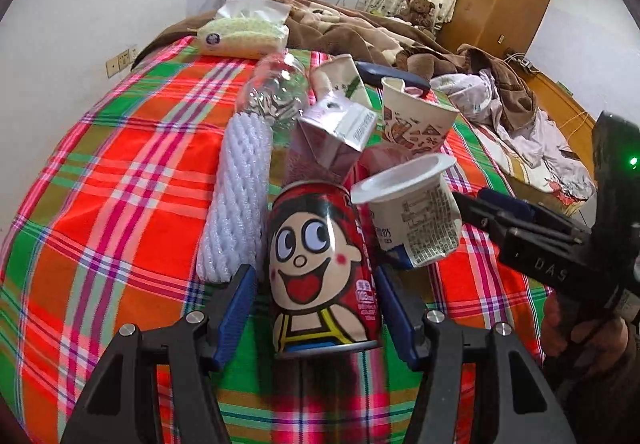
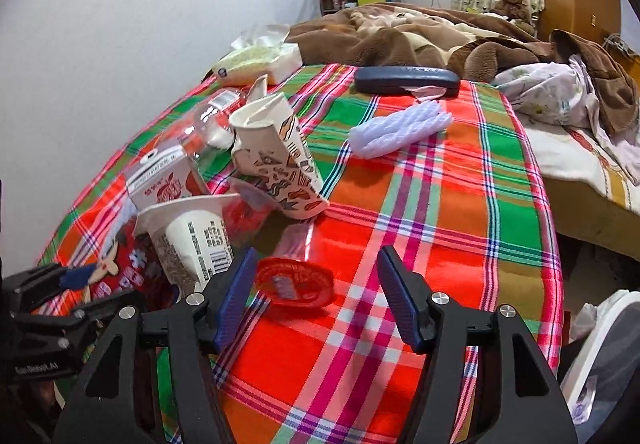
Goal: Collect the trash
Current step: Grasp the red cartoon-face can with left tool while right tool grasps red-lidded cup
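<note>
A red can [image 1: 320,264] with a cartoon face lies between the blue pads of my left gripper [image 1: 314,272], which is shut on it, the can's base end towards the camera. A white yogurt cup [image 1: 408,212] leans against the can's right side. In the right wrist view my right gripper [image 2: 318,252] is open over the plaid cloth [image 2: 440,224]. A small red plastic lid [image 2: 294,282] lies between its fingers, nearer the left pad and untouched. The yogurt cup [image 2: 188,240] stands just left of that pad.
Piled behind the can are a milk carton [image 1: 336,132], a patterned paper cup [image 2: 280,164], a clear bottle [image 1: 280,92] and white foam netting [image 1: 240,196]. A tissue pack [image 2: 260,64], a dark case [image 2: 406,80] and more netting [image 2: 400,128] lie farther back. A white-rimmed bin [image 2: 600,364] stands below the table's right edge.
</note>
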A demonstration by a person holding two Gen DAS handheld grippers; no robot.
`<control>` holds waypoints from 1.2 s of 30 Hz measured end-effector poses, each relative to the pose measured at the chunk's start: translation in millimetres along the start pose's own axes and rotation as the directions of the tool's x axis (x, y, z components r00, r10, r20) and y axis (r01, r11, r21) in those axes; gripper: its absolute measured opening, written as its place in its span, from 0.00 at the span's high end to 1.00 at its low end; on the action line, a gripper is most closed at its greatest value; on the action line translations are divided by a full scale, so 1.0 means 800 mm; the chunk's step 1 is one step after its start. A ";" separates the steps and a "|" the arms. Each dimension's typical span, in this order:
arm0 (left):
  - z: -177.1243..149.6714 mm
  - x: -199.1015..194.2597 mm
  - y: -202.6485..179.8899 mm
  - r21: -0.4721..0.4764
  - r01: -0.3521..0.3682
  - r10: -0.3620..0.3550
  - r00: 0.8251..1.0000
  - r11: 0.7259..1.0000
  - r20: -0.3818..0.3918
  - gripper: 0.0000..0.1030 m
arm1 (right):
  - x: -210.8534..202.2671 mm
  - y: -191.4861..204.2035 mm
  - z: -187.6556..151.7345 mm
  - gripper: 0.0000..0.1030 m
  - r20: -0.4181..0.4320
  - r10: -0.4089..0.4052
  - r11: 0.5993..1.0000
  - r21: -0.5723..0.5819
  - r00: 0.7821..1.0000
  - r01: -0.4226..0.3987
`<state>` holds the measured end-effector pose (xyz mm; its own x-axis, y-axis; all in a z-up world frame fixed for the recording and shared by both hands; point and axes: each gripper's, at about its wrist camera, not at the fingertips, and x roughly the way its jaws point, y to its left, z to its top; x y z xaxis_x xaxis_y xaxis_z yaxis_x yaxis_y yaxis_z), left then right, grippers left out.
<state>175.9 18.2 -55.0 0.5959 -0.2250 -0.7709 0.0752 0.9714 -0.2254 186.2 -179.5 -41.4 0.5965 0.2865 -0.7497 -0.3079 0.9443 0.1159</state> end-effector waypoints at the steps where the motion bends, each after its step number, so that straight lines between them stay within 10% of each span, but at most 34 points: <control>1: 0.001 -0.001 0.002 -0.004 -0.001 0.001 1.000 1.000 0.004 0.41 | 0.001 0.000 -0.001 0.38 -0.005 0.003 1.000 -0.001 1.000 -0.003; 6: 0.006 -0.002 0.007 -0.020 0.007 -0.007 1.000 1.000 0.016 0.41 | 0.006 0.002 -0.001 0.53 -0.013 -0.015 1.000 -0.007 1.000 0.015; 36: -0.011 -0.001 -0.009 -0.007 0.022 -0.022 1.000 1.000 -0.010 0.48 | -0.017 -0.014 -0.015 0.56 0.026 -0.030 0.998 0.061 0.999 0.028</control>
<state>168.0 10.6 -58.1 0.5857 -0.2471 -0.7719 0.0824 0.9656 -0.2465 172.3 -195.6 -40.1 0.6247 0.2625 -0.7355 -0.2454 0.9601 0.1343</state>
